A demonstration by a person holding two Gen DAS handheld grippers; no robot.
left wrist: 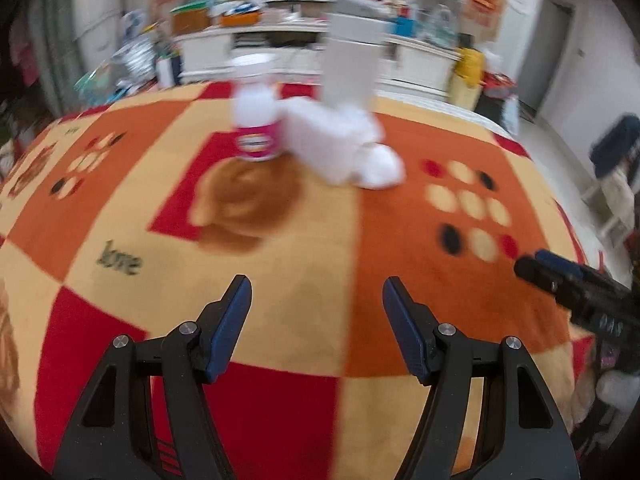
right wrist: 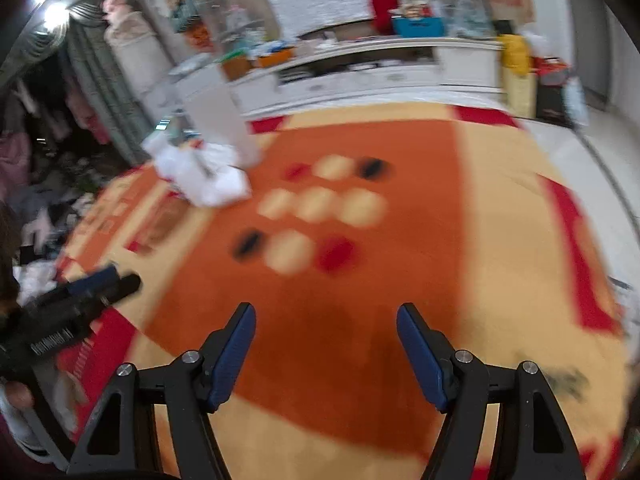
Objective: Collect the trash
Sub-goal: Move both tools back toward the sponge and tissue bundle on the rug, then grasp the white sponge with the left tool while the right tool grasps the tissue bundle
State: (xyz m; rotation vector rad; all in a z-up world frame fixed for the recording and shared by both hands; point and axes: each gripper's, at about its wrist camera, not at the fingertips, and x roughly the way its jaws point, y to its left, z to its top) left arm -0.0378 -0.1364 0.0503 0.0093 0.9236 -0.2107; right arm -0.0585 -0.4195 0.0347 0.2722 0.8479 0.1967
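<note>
A blurred heap of crumpled white paper (left wrist: pixel 344 148) lies toward the far side of a red, orange and cream checked blanket (left wrist: pixel 280 248). A white bottle with a pink label (left wrist: pixel 256 124) stands just left of it, and a tall white box (left wrist: pixel 350 68) stands behind it. My left gripper (left wrist: pixel 318 286) hovers open over the near part of the blanket, nothing between its blue pads. My right gripper (right wrist: pixel 326 312) is also open and empty, well right of the white paper heap (right wrist: pixel 204 178). Each gripper shows at the edge of the other's view: right gripper (left wrist: pixel 532 266), left gripper (right wrist: pixel 120 282).
A long white cabinet (left wrist: pixel 280 36) loaded with clutter runs behind the blanket. A yellow object (left wrist: pixel 470 64) stands at its right end. Pale floor (right wrist: pixel 592 148) lies beyond the blanket's right edge. Clothes and bags (right wrist: pixel 36 208) pile up at the left.
</note>
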